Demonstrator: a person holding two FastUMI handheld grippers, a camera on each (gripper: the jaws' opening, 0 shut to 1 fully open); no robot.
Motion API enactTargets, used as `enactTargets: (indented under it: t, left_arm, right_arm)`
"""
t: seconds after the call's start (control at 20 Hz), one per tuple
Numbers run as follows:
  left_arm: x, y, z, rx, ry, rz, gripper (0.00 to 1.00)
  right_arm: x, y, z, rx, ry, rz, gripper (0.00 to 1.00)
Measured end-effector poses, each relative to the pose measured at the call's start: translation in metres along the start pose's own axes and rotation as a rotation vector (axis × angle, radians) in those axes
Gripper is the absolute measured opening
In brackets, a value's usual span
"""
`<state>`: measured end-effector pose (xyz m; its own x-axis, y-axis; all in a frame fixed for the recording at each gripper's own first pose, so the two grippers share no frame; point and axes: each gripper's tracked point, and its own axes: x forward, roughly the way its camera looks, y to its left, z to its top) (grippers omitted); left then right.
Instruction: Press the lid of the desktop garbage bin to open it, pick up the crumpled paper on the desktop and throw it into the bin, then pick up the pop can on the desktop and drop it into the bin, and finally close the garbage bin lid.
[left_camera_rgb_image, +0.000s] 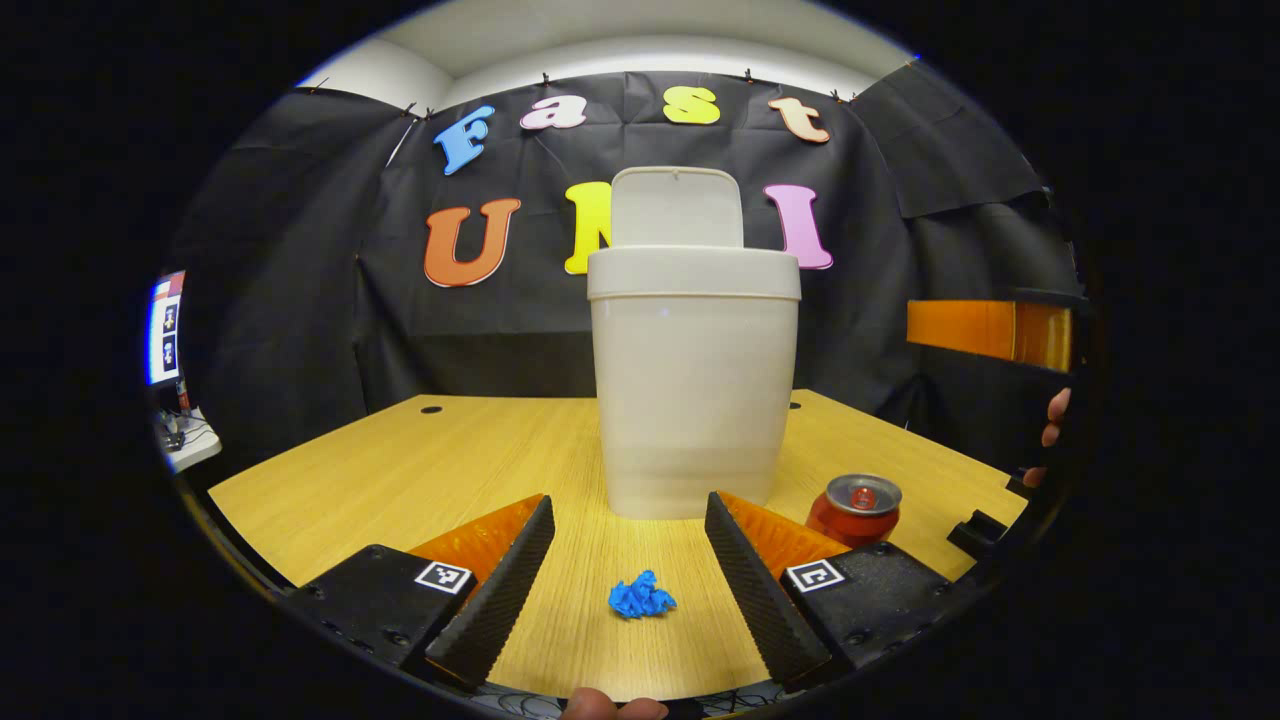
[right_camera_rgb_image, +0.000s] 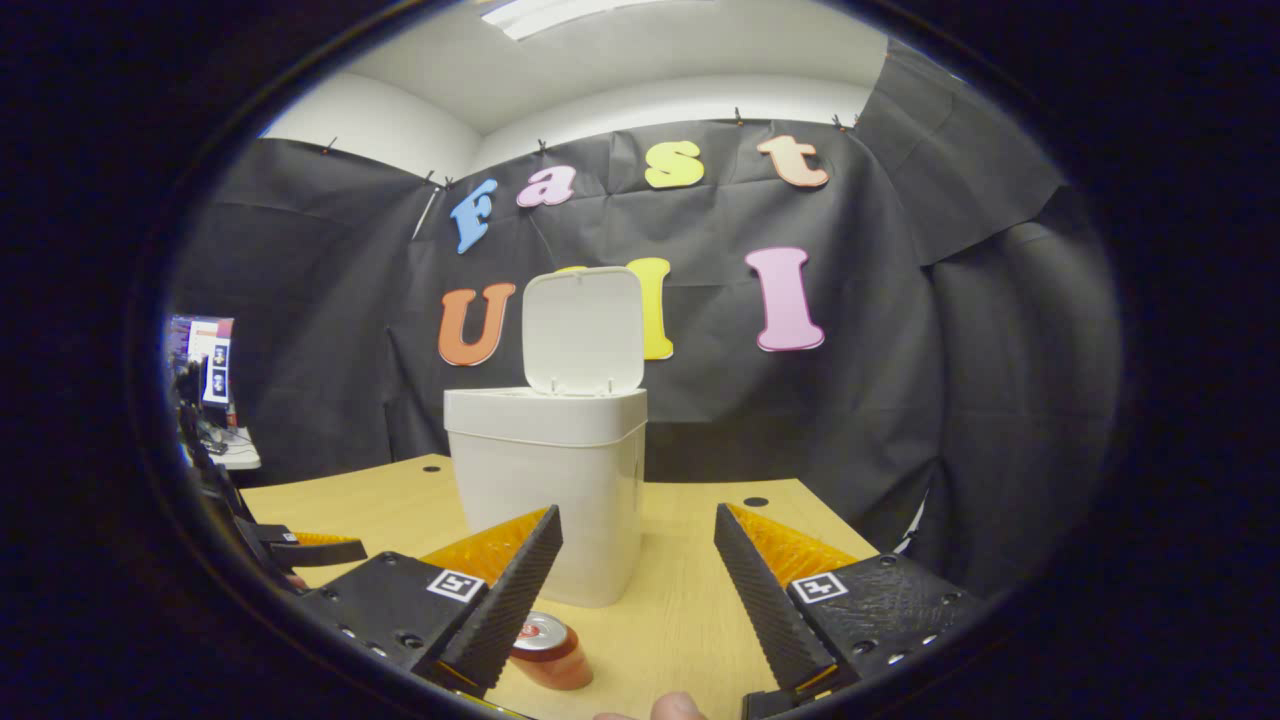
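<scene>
The white bin (left_camera_rgb_image: 692, 385) stands on the wooden desk (left_camera_rgb_image: 400, 470) with its lid (left_camera_rgb_image: 677, 205) flipped upright. A blue crumpled paper (left_camera_rgb_image: 641, 596) lies on the desk between the fingers of my left gripper (left_camera_rgb_image: 630, 580), which is open and a little above it. A red pop can (left_camera_rgb_image: 855, 508) stands to the right of the bin's base. In the right gripper view the bin (right_camera_rgb_image: 548, 485) sits ahead to the left with its lid (right_camera_rgb_image: 584, 330) up, and the can (right_camera_rgb_image: 546, 648) lies low by the left finger. My right gripper (right_camera_rgb_image: 635, 590) is open and holds nothing.
The other gripper (left_camera_rgb_image: 990, 330), with a hand's fingertips (left_camera_rgb_image: 1050, 420) on it, shows at the right edge of the left gripper view. A side table with a screen (left_camera_rgb_image: 165, 330) stands far left. The desk has small cable holes (left_camera_rgb_image: 431, 409) near its back edge.
</scene>
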<state>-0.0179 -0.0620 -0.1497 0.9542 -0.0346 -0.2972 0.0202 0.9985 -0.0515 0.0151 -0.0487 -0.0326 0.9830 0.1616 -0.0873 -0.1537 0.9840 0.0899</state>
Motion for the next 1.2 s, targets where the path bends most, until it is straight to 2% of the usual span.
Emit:
enactTargets:
  t: [0.35,0.8,1.05,1.1,1.15,1.2]
  left_arm:
    - [0.01,0.0,-0.053,-0.014,0.103,0.015,0.99]
    - [0.019,0.005,-0.076,0.032,0.188,0.033,0.96]
    - [0.023,0.002,-0.086,0.015,0.222,0.026,0.82]
    - [0.024,0.003,-0.086,0.016,0.23,0.031,0.74]
    - [0.025,0.004,-0.087,0.012,0.232,0.037,0.66]
    - [0.025,0.004,-0.086,0.004,0.234,0.043,0.63]
  right_arm:
    - [-0.002,-0.007,-0.024,0.005,0.032,-0.005,0.95]
    - [-0.001,-0.006,-0.036,-0.001,0.054,-0.003,0.95]
    - [-0.004,-0.006,-0.038,-0.014,0.049,-0.007,0.95]
    - [-0.005,-0.007,-0.037,-0.01,0.046,-0.01,0.98]
    - [-0.006,-0.007,-0.037,-0.004,0.045,-0.012,0.95]
    - [-0.007,-0.008,-0.038,0.0,0.045,-0.013,0.95]
